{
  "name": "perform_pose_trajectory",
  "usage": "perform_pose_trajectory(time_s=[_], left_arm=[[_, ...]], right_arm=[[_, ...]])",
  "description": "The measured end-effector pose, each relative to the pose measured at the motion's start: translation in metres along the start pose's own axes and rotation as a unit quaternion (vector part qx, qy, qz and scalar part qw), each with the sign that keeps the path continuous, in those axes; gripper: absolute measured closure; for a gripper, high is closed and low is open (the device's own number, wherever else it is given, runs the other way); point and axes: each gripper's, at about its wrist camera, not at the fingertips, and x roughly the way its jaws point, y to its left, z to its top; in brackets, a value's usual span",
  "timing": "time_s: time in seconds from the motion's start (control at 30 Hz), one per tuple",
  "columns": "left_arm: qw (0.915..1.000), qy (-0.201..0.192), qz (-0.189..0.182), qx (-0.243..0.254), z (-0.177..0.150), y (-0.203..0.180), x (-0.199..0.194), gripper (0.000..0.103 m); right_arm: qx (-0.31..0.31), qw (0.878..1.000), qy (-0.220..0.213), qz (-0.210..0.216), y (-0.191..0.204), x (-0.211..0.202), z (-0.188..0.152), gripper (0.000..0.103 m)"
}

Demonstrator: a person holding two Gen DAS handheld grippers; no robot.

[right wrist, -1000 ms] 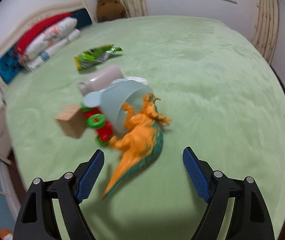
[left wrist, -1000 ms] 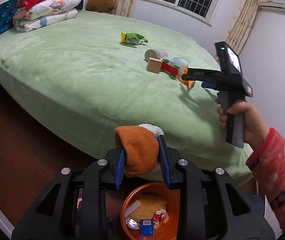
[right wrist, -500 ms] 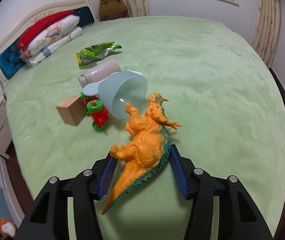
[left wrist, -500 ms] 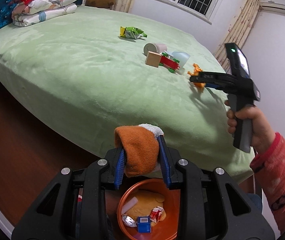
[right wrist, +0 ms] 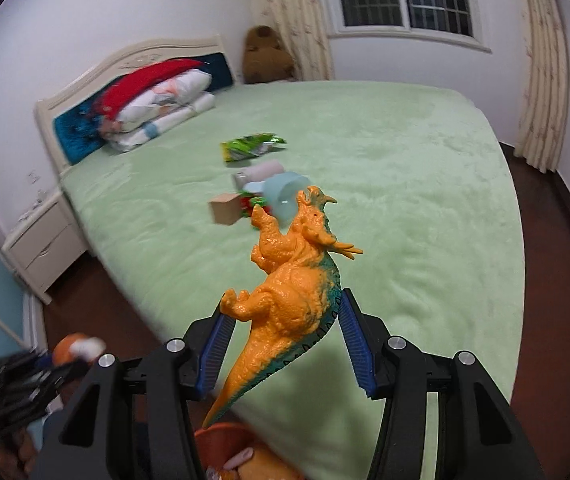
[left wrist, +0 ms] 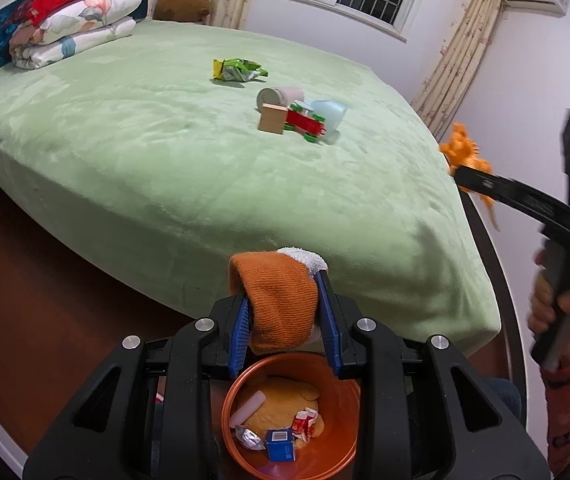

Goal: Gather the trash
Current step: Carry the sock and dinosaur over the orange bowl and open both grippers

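Right wrist view: the right gripper point(right wrist: 285, 344) jaws, wide apart around the dinosaur point(right wrist: 293, 292) on the bed point(right wrist: 405, 200) a second ago, now clamp it lifted clear, head forward beyond the jaws, tail back and down toward the bin point(right wrist: 221, 436). Left gripper point(left wrist: 285, 320) jaws stay clamped on a sock point(left wrist: 279, 300).

Two fisheye wrist views. The left looks down from the bed's point(left wrist: 165, 152) near edge, with a bucket point(left wrist: 245, 380) close at lower centre. The right looks across the bed point(right wrist: 405, 184) toward the headboard at upper left. Both share the bed and bucket point(right wrist: 213, 436).
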Motion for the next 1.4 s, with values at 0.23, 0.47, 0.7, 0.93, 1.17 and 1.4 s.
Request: perform_pose_trajectory(time_s=[0.23, 0.47, 0.7, 0.93, 1.17, 1.4], left_arm=[[0.9997, 0.007, 0.002, 0.022, -0.011, -0.013, -0.008, 0.073], [0.9986, 0.033, 0.002, 0.042, -0.034, -0.019, -0.01, 0.073], [0.9927, 0.108, -0.006, 0.054, -0.078, -0.022, 0.018, 0.073], [0.976, 0.216, -0.017, 0.024, -0.128, -0.013, 0.071, 0.073], [0.958, 0.287, -0.003, 0.0, -0.164, -0.004, 0.116, 0.073], [0.9418, 0.335, 0.013, -0.015, -0.189, 0.008, 0.149, 0.073]], right_arm=[[0.006, 0.999, -0.014, 0.043, 0.008, -0.055, -0.041, 0.051], [0.015, 0.998, 0.004, 0.061, 0.017, -0.076, -0.083, 0.051], [0.012, 0.995, 0.077, 0.069, 0.026, -0.056, -0.134, 0.051], [0.02, 0.984, 0.164, 0.067, 0.029, -0.012, -0.182, 0.051], [0.034, 0.97, 0.233, 0.055, 0.024, 0.035, -0.216, 0.051], [0.046, 0.958, 0.281, 0.046, 0.02, 0.07, -0.237, 0.051]])
